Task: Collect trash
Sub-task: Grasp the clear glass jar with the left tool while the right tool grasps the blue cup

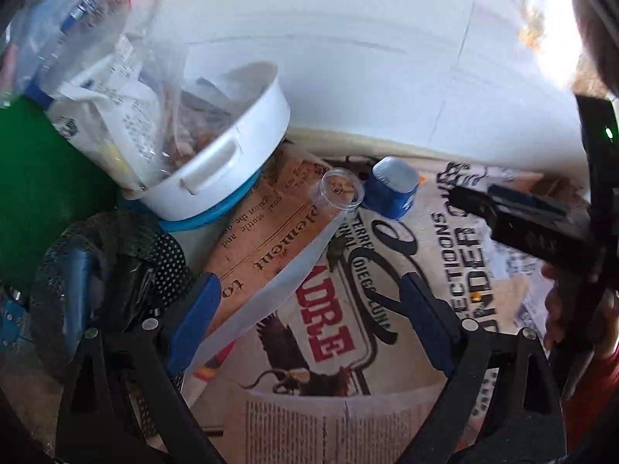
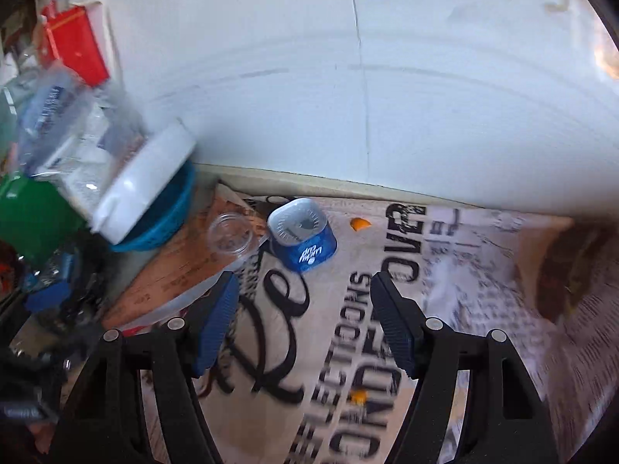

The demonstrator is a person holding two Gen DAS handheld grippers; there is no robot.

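Observation:
A small blue foil-lidded cup (image 2: 303, 239) lies on the newspaper-print table cover (image 2: 483, 270), just beyond my right gripper (image 2: 305, 282), which is open with nothing between its fingers. Left of it stands a clear plastic cup (image 2: 232, 234). From the left wrist the blue cup (image 1: 392, 187) and the clear cup (image 1: 342, 193) sit well ahead of my left gripper (image 1: 309, 282), also open and holding nothing. A black finger (image 1: 476, 201) of the right gripper reaches in from the right. A white tub (image 1: 232, 154) holding a clear bag of rubbish (image 1: 116, 89) tilts at the left.
The tub rests on a blue bowl (image 2: 170, 216). Two orange scraps (image 2: 359, 224) (image 2: 358, 396) lie on the cover. A white wall (image 2: 348, 77) closes the back. A green object (image 1: 46, 193), a black mesh item (image 1: 116, 263) and a red box (image 2: 75, 46) crowd the left.

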